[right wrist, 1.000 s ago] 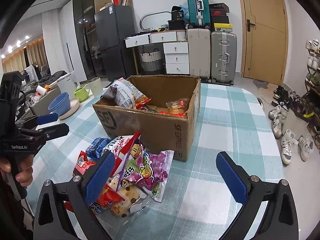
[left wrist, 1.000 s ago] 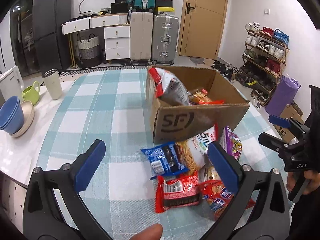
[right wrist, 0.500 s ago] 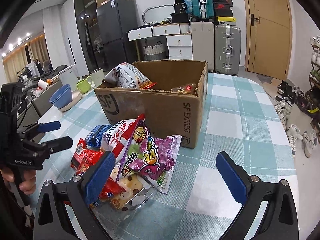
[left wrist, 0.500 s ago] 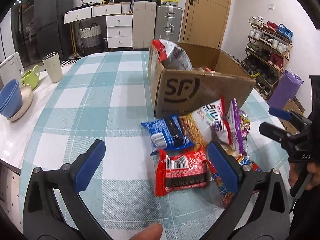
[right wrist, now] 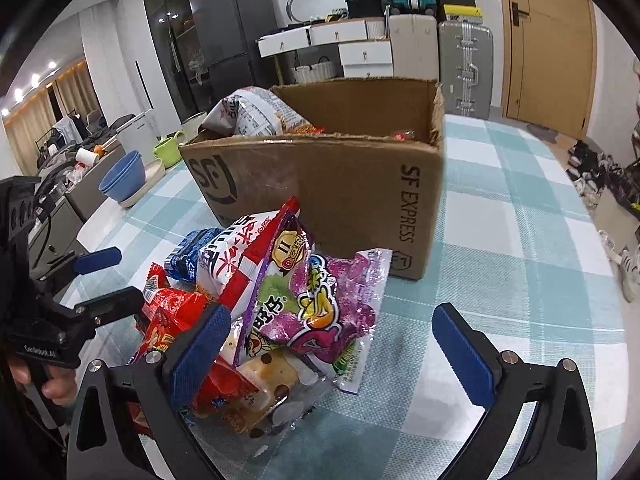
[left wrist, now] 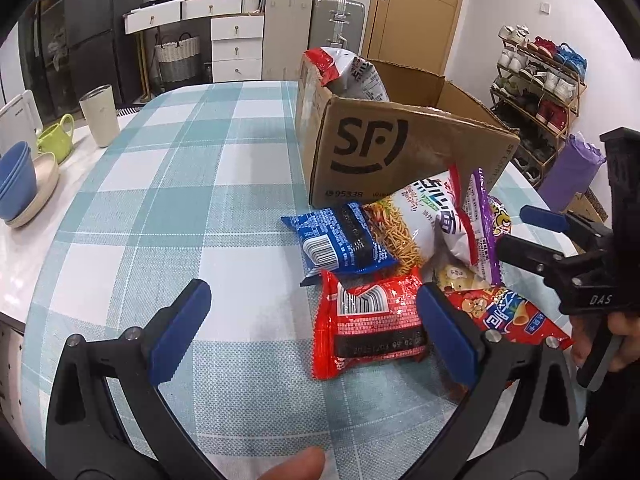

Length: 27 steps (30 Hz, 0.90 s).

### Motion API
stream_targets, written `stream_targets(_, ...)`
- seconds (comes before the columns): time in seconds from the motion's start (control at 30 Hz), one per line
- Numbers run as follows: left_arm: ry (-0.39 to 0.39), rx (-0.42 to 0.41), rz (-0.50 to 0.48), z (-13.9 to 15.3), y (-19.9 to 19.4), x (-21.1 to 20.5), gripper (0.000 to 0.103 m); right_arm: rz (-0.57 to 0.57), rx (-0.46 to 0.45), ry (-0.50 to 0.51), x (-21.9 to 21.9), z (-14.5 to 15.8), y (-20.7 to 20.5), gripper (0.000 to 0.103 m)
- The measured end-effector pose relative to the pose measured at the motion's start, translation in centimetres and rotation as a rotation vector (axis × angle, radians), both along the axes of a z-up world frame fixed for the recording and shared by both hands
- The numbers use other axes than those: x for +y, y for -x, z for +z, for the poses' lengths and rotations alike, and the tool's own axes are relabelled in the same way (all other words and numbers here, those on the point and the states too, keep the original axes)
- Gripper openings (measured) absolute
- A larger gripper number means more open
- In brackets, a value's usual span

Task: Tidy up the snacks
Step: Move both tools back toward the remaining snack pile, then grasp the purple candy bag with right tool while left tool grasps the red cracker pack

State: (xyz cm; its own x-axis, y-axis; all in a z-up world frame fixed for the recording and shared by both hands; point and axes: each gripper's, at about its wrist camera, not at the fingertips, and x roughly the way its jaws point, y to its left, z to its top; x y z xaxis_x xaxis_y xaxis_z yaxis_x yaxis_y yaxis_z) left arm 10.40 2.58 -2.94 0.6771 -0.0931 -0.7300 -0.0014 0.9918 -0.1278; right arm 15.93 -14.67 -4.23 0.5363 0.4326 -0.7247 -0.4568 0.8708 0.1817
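Both tools released — left tool [left wrist: 316, 328] nears the red packet [left wrist: 370, 322] beside the box [left wrist: 400, 152]; next, likely grasp it.

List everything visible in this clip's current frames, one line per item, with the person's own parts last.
cardboard box: 1, brown, on the table, open top, snacks inside
white snack bag: 1, white and red, sticking out of the box
loose snack packets: several, blue, red, white, purple, piled in front of the box
tablecloth: 1, teal and white check, over the table
tumbler: 1, cream, table's far left
mug: 1, green, beside the tumbler
bowls: stacked, blue on cream, left edge
left gripper: open, empty
right gripper: open, empty
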Motion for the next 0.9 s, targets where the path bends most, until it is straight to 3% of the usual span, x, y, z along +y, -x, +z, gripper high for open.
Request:
stream_targets(0.4,0.018,0.042,-0.042,-1.5,-0.3,-0.7,0.102,0.017,0.068,-0.014,1.3,-1.3,-1.8,0.100)
stream_targets(0.47,0.023,0.049,-0.049,-1.6,-0.5,-0.8,0.102,0.025,0.068,-0.023,1.3,-1.2,-1.8,0.080)
stream_targets(0.6,0.022,0.057,-0.055,-1.8,-0.4,-0.9,0.102,0.032,0.056,-0.026,1.3,-1.1,-1.5,0.074)
stream_targets(0.7,0.024,0.062,-0.062,-1.9,-0.4,-0.9,0.102,0.056,0.022,-0.045,1.2,-0.4,-0.8,0.056)
stream_targets(0.9,0.029,0.068,-0.068,-2.0,-0.3,-0.9,0.102,0.050,-0.002,-0.062,0.3,0.0,0.5,0.054)
